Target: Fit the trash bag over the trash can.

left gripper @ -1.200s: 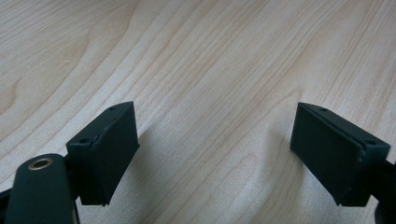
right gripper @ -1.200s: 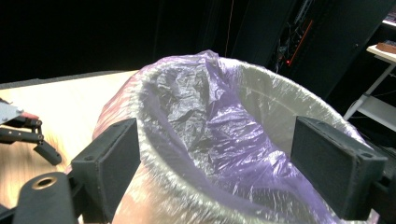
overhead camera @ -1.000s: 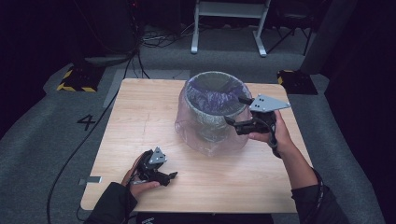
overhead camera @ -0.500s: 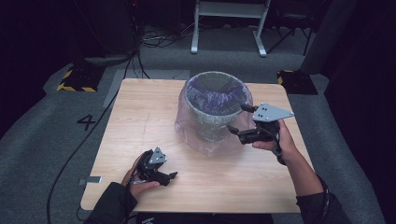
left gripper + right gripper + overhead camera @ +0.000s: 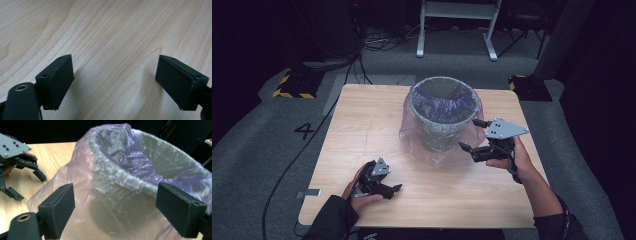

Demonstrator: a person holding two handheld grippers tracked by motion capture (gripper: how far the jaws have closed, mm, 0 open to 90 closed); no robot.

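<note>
My right hand-held gripper (image 5: 473, 135) is open; the thin purple plastic bag (image 5: 414, 135) over the grey bin (image 5: 439, 120) in front of it looks soft and slippery, so I'd pinch its loose side

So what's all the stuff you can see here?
bin: one, grey, at the middle of the table toward its far edge.
bag: one, see-through purple, lining the bin and draped over its rim down to the table.
table: one, light wood, on a grey floor.
block: one, black with yellow stripes, on the floor past the table's far left corner.
frame: one, white legs, on the floor behind the table.
left tongs: one, black, open, low over the near left of the table, nothing in them.
right tongs: one, black with a grey plate on top, open, right beside the bag on the bin's right side.
</note>
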